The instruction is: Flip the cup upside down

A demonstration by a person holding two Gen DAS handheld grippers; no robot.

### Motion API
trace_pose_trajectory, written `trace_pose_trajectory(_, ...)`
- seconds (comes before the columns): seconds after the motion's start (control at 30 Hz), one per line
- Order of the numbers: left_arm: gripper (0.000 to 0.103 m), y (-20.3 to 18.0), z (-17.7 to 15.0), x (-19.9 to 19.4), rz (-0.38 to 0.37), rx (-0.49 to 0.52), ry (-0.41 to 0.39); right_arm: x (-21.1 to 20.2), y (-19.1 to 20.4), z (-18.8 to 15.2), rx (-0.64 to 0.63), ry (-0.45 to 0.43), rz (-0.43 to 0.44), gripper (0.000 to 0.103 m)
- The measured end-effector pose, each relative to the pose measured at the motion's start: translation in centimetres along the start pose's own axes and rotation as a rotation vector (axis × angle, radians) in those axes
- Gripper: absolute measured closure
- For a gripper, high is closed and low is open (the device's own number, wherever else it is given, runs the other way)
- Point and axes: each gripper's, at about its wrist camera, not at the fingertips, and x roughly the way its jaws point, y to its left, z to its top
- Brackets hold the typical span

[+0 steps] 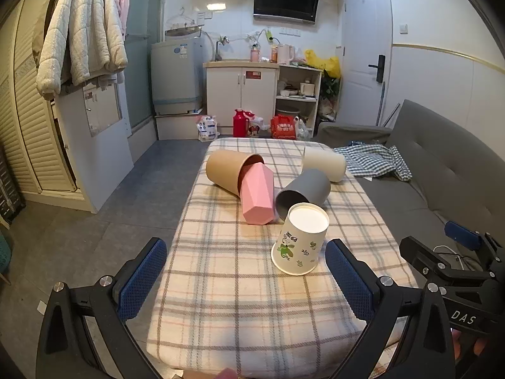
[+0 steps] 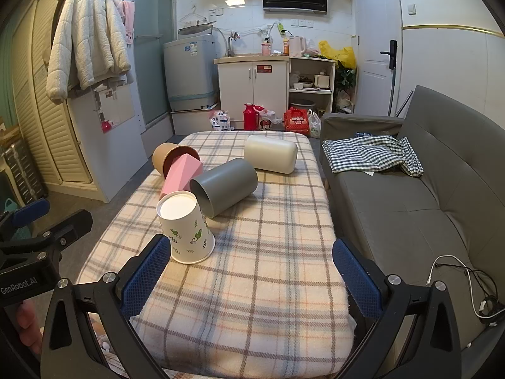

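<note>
A white paper cup with green leaf print (image 1: 300, 241) stands upside down on the plaid-covered table (image 1: 236, 300), its flat base up. It also shows in the right wrist view (image 2: 186, 227). A grey cup (image 1: 304, 191) (image 2: 224, 188), a pink faceted cup (image 1: 256, 194) (image 2: 180, 173), a brown cup (image 1: 230, 167) (image 2: 172, 154) and a cream cup (image 1: 325, 161) (image 2: 271, 154) lie on their sides behind it. My left gripper (image 1: 246, 279) is open and empty, just short of the paper cup. My right gripper (image 2: 252, 276) is open and empty, with its left finger pad (image 2: 145, 278) close to the paper cup.
A grey sofa (image 2: 410, 195) runs along the table's right side, with a checked cloth (image 2: 372, 154) and a white cable (image 2: 464, 281) on it. Bare floor lies left of the table. Cabinets, a washing machine (image 1: 176, 72) and bags stand beyond the far end.
</note>
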Motion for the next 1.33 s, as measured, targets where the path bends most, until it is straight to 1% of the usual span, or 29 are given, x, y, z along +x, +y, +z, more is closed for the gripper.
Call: trace_pose_trajectory(1.33,0.000,-0.35,-0.39,-0.17,0.004,0.005,-0.003,0.06,0.05,-0.11,-0.001,0.003,-0.001,0.000)
